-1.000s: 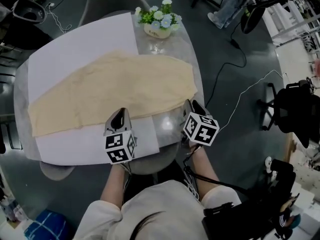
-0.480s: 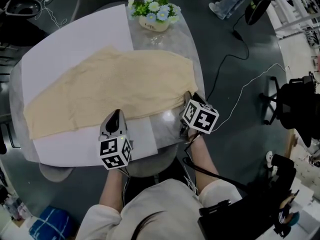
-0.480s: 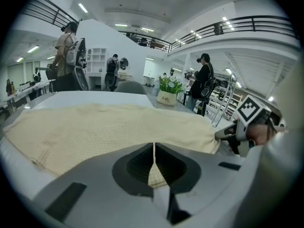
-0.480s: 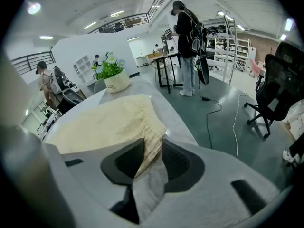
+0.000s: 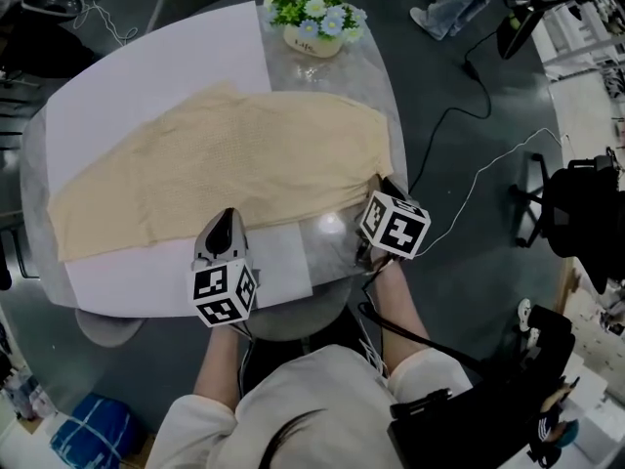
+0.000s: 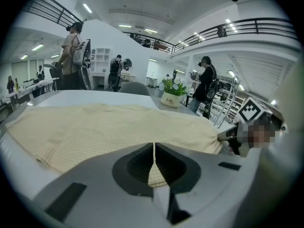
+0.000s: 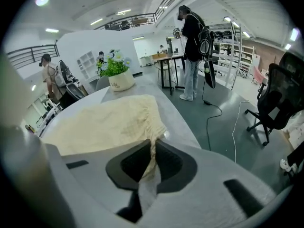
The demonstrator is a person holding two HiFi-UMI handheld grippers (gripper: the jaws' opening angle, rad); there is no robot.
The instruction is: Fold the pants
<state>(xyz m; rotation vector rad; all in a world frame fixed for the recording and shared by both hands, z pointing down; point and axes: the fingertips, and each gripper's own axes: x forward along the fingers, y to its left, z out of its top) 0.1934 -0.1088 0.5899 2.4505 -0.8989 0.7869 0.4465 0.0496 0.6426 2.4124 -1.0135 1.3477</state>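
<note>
Pale yellow fabric pants (image 5: 215,164) are lying flat across the round grey counter (image 5: 337,237), mostly over a white paper sheet (image 5: 146,76), with their left end reaching close to the sheet's left edge.

The left claw (image 5: 229,217) is sitting at the pants' near edge with its jaws pressed together. In the head view the claw body is covering the contact. The left gripper view is showing a strip of the cloth running down behind the closed seam, so I am reading it as clenched on the hem.

The right claw (image 5: 379,186) is sitting at the pants' right near corner. Its jaws are closing, with the cloth gathered into a thin rope between the pads. The corner itself is lying hidden inside that claw.

A white pot of flowers (image 5: 312,39) is standing at the far rim, just beyond the pants.

Bare counter is lying open between the two claws. The right claw is working close to the counter's right rim, with grey floor and a white cable (image 5: 488,179) lying beyond.
</note>
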